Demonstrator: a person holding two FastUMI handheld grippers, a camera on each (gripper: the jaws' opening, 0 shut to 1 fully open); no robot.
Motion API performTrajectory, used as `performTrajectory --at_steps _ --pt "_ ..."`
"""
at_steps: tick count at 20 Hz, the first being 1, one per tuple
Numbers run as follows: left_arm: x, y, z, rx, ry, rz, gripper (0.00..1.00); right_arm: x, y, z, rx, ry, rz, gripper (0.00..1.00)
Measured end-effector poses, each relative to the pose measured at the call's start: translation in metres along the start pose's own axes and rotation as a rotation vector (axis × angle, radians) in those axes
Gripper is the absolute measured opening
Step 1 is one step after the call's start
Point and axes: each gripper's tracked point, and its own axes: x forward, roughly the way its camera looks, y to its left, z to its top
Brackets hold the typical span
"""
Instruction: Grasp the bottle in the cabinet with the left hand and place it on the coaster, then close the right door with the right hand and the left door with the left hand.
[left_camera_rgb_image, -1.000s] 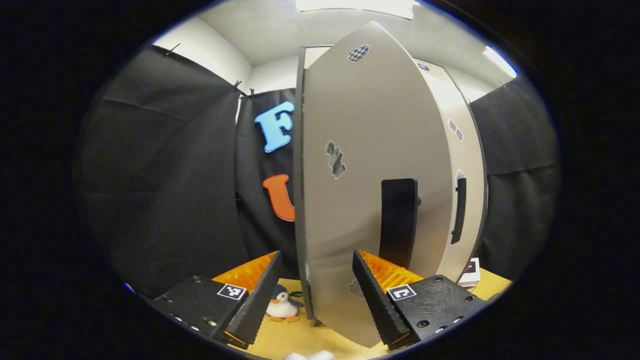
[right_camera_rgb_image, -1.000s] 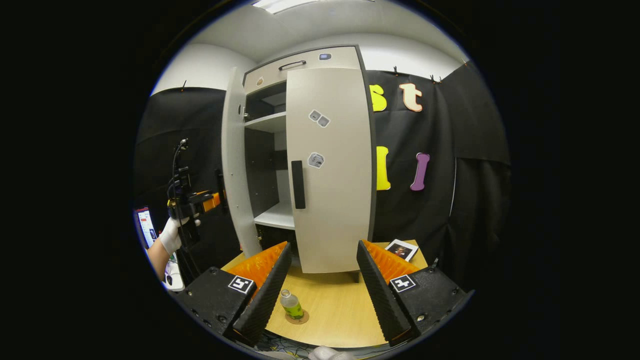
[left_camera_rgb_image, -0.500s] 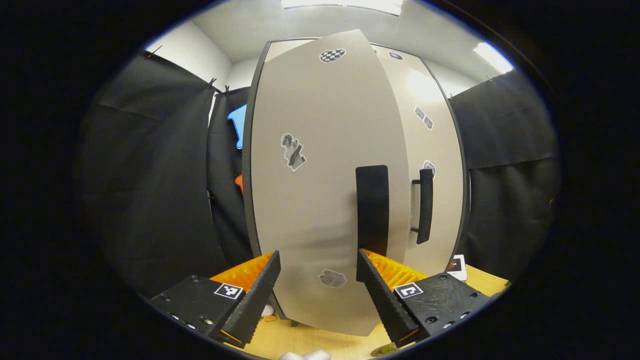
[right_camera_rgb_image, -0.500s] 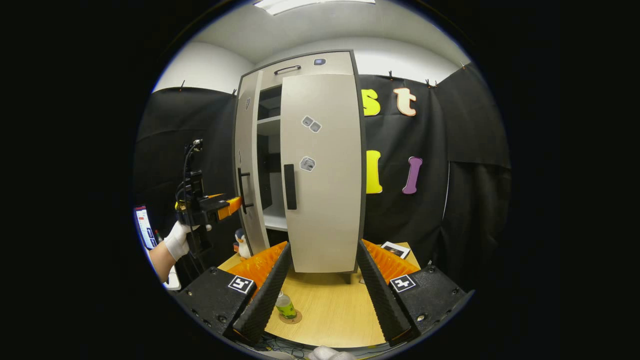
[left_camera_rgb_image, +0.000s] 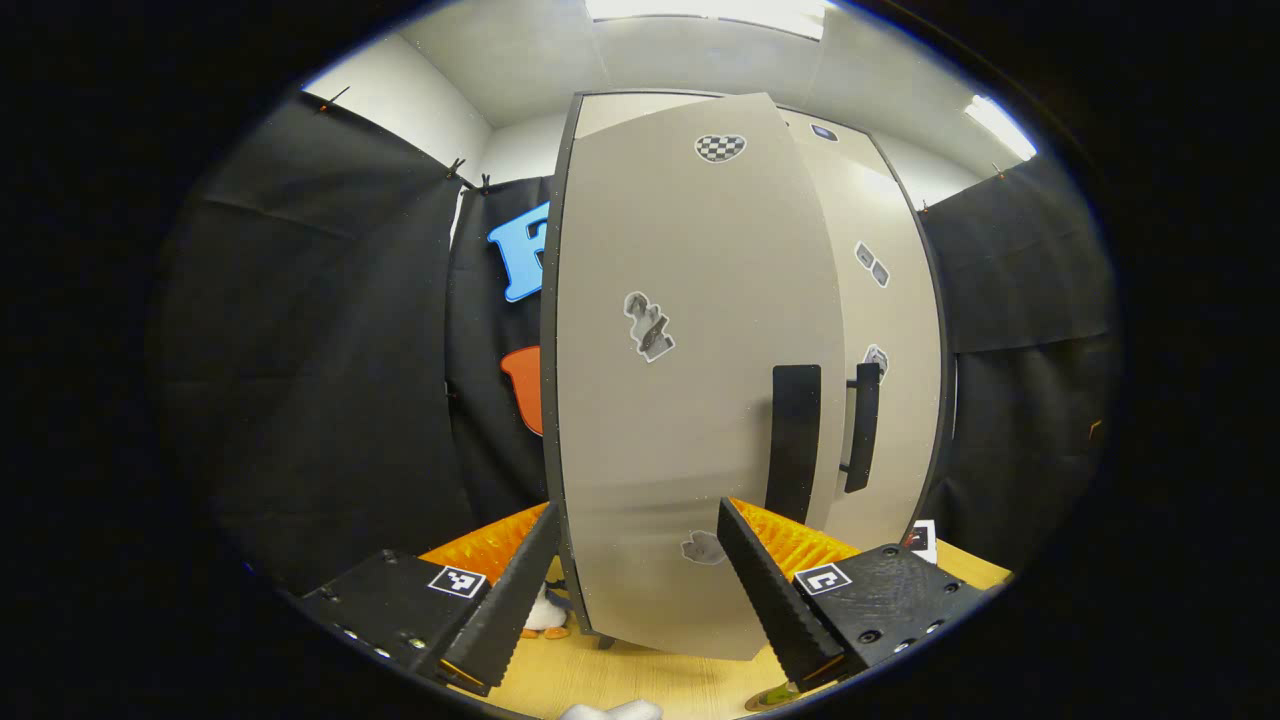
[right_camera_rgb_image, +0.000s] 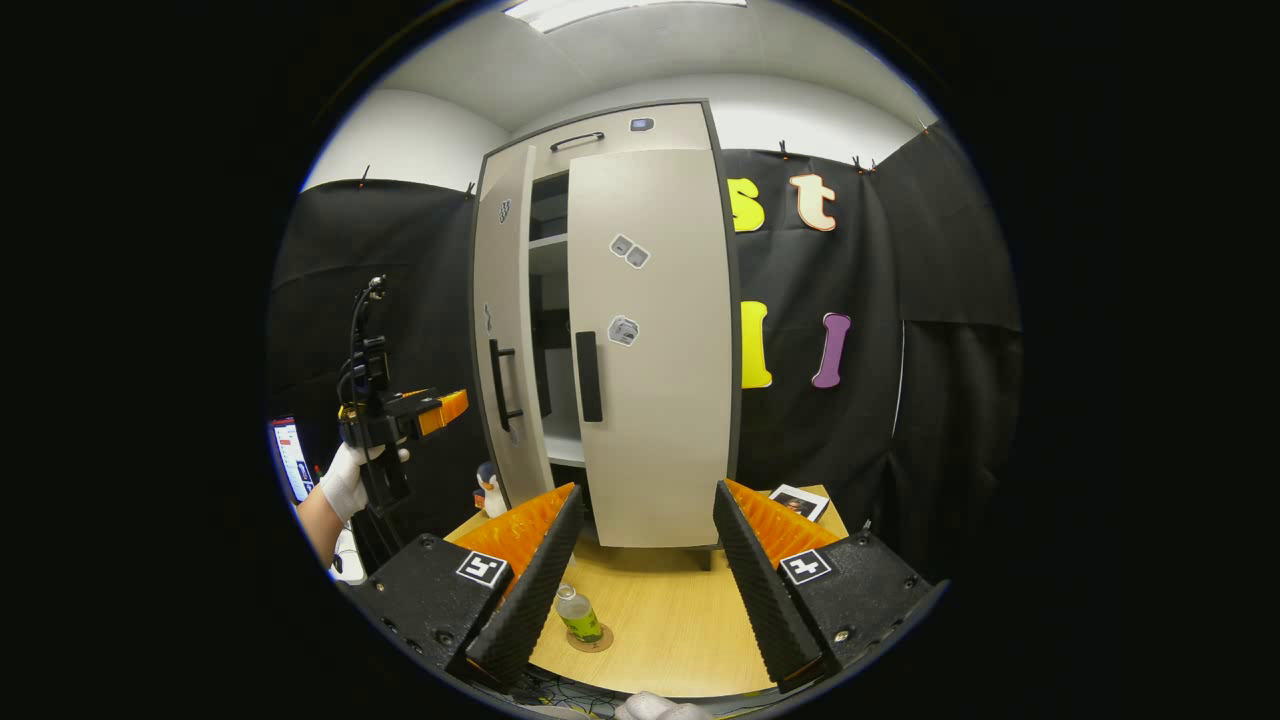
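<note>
Beige left door (right_camera_rgb_image: 505, 330) hangs ajar, right door (right_camera_rgb_image: 655, 350) shut; bottle (right_camera_rgb_image: 578, 613) sits on its coaster (right_camera_rgb_image: 590, 638) on the desk (right_camera_rgb_image: 660, 610). Both my jaws gape empty; the left gripper (right_camera_rgb_image: 445, 408) could glance off the handle (right_camera_rgb_image: 503, 385).

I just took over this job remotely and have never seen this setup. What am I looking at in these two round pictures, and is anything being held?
There is no robot arm: a person carries a two-finger gripper in each hand, and each has a fisheye camera looking along its own fingers. The left gripper faces the cabinet's left door, which the right gripper view shows ajar. The right gripper sits farther back and also shows the left gripper in a gloved hand. On the wooden table the bottle stands on its coaster, near a toy penguin. Both grippers are open, holding nothing.
</note>
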Motion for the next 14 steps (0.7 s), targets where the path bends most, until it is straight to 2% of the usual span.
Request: performTrajectory --at_steps 9,14 --pt "-0.050 -0.003 0.013 0.009 -0.028 -0.021 0.96 0.010 0.021 -0.001 0.009 0.000 0.028 0.81" --pt "-0.082 -0.004 -0.003 0.019 0.001 -0.017 0.96 0.009 0.014 0.003 0.016 -0.046 -0.035 0.81"
